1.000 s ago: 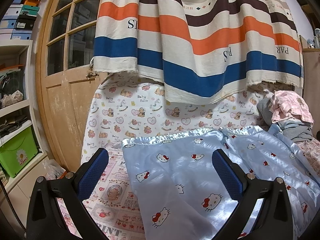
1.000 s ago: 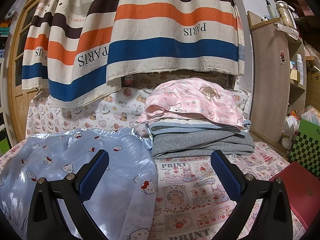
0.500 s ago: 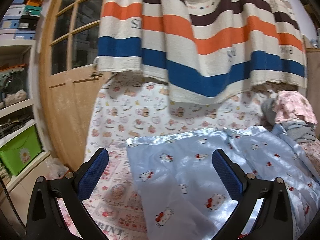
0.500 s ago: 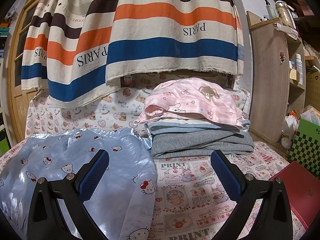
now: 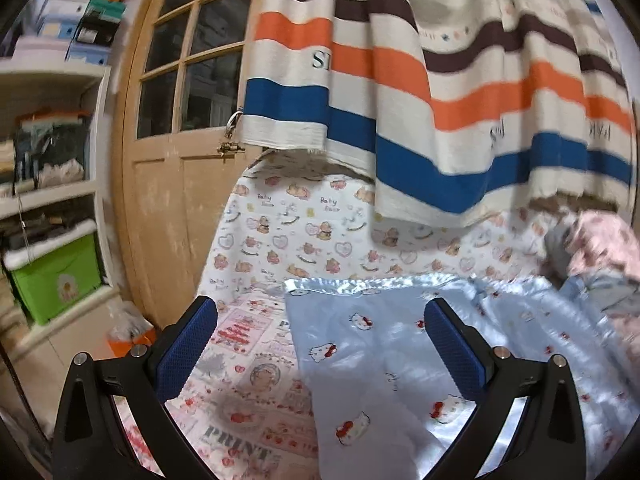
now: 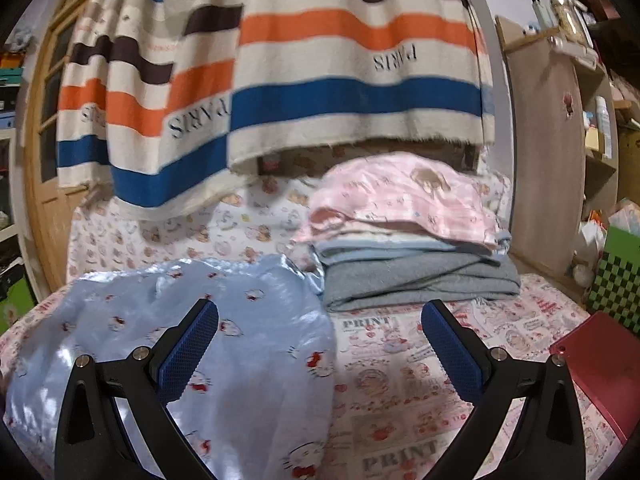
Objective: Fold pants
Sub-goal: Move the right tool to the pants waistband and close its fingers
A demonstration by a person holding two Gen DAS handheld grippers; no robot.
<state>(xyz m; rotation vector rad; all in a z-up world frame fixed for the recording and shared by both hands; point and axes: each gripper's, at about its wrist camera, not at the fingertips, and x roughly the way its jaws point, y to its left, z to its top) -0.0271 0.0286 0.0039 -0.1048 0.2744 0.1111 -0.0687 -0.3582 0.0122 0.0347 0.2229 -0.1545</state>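
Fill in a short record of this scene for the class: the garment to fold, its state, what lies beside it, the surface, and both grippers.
garment: blue pants, shiny, cat print
state: spread out on the sheet, not yet folded
beside it: stack of folded clothes, pink on top, grey at bottom
surface: printed sheet
behind: striped cloth hanging
left gripper: open, empty
right gripper: open, empty

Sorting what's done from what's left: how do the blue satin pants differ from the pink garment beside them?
The blue satin pants lie spread flat on the bed; the pink garment sits folded on top of a stack. The pants are shiny with a cat-face print; the pink garment looks matte and bears a bear picture. Neither hand-held gripper holds either one.
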